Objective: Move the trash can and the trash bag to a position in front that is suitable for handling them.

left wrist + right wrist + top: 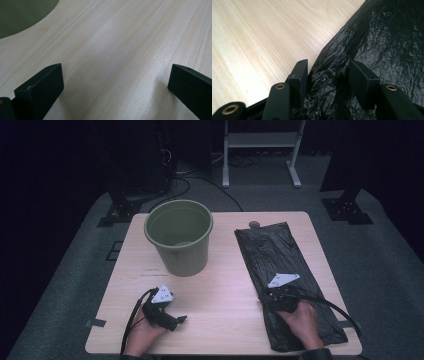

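Crinkled black plastic bin bag lay flat along the right half of the pale wooden surface, its near end reaching the front edge. Right tongs were down on the bag's left edge in the high view, grey three-cornered plate on top, right hand behind them resting on the plastic. In the right gripper view the right tongs stood part-open with a bunched fold of the bag between the jaws; left jaw sat at the bag's edge beside bare wood, and whether the pads pressed the plastic couldn't be told. Left tongs rested on the surface near the front left, held by the left hand, well apart from the bag. Left gripper view showed the left tongs wide open over bare wood, nothing between them. Round olive-green plastic bucket stood upright at the back left, beyond the left tongs.
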Demonstrator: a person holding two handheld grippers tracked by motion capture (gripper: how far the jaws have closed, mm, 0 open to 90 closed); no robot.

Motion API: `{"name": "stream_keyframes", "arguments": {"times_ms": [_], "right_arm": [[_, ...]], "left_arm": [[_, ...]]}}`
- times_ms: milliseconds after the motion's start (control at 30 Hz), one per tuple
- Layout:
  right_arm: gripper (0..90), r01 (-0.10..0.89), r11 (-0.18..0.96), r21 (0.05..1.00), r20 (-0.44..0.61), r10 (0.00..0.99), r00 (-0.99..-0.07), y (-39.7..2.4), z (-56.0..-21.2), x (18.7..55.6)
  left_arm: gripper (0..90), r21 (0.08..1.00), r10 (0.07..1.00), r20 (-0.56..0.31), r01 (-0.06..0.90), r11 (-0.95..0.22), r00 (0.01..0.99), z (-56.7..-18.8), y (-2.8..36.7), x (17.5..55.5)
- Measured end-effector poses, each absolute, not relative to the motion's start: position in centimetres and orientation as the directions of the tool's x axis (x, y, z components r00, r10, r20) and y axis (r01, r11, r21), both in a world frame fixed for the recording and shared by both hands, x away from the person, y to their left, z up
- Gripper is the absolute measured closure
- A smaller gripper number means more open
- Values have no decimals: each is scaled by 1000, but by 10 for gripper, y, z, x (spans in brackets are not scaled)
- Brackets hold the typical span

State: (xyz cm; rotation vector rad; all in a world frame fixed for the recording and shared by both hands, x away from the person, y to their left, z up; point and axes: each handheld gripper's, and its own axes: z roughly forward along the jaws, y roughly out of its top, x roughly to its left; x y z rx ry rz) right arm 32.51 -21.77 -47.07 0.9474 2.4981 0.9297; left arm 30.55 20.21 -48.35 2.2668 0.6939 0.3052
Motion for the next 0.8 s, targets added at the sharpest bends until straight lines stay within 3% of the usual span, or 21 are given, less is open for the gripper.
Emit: {"name": "stream_keyframes", "arguments": {"times_ms": [300,800], "right_arm": [[456,476,477,739,14,695,-719,-250,-481,315],[375,455,466,759,12,688,-725,-252,-485,313]], "left_arm": [[0,711,564,11,389,-585,826,-483,202,305],[0,712,572,11,396,-580,820,-483,203,305]]}}
